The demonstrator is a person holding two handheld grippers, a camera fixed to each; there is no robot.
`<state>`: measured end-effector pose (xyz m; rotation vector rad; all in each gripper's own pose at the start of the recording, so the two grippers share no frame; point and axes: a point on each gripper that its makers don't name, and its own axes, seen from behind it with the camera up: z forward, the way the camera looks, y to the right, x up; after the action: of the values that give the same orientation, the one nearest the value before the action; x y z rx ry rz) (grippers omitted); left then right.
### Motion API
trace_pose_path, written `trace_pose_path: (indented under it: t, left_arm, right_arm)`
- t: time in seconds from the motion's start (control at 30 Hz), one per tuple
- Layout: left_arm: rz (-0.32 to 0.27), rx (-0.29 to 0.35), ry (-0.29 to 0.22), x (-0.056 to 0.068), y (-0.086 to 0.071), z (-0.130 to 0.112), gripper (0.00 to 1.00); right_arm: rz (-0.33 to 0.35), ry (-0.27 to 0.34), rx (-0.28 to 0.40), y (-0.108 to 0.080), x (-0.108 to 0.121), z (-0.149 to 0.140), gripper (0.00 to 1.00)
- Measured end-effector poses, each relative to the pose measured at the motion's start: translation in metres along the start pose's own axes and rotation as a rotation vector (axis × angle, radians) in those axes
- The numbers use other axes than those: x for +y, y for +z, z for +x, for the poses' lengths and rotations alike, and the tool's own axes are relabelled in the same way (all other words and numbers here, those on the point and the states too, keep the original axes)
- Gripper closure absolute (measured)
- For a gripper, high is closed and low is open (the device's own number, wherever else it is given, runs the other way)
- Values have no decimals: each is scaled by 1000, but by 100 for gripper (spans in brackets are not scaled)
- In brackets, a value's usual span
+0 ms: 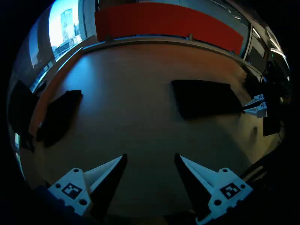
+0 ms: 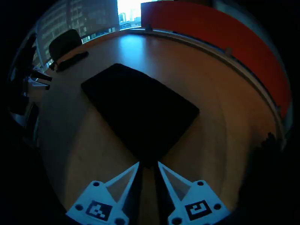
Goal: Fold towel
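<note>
A dark towel [image 2: 138,108] lies flat as a rectangle on the wooden table [image 2: 221,112]. My right gripper [image 2: 148,165] is at its nearest corner, fingers drawn close, and the corner sits pinched between the tips. In the left gripper view the same towel [image 1: 204,98] lies far right, with the right gripper [image 1: 258,106] at its right edge. My left gripper [image 1: 150,159] hovers open over bare table [image 1: 127,112], well away from the towel and holding nothing. It appears again as the left gripper [image 2: 40,80] at the table's far left in the right gripper view.
A long black object [image 1: 58,114] lies near the table's left edge, seen as the black object [image 2: 71,60] in the right gripper view, with a dark chair [image 2: 63,41] behind it. A red partition [image 1: 165,20] lines the far edge. Windows [image 1: 65,26] stand beyond.
</note>
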<state>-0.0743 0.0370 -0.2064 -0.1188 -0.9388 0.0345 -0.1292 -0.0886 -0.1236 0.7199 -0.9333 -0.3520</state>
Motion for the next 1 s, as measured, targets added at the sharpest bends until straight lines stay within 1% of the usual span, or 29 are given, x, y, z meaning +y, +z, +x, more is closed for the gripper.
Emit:
trace_pose_path:
  t: [0.1,0.17,0.37,0.47,0.57,0.77,1.0]
  left_arm:
    - [-2,0,2,1,1,1,7]
    - [-3,0,4,2,2,2,7]
    - [-6,4,7,3,2,5,7]
    - [-7,6,6,3,3,5,7]
    - [-5,7,6,3,3,6,7]
    - [-11,7,5,5,4,7,7]
    - [-17,12,4,7,5,11,7]
  right_arm:
    - [1,6,3,-1,0,1,93]
    - [0,10,6,-1,0,2,94]
    - [-12,14,16,-4,1,8,95]
    - [-14,18,37,-7,2,18,95]
    - [-19,18,68,-14,4,31,95]
    - [-32,-2,117,-28,8,55,95]
    - [-52,-20,156,-43,14,75,95]
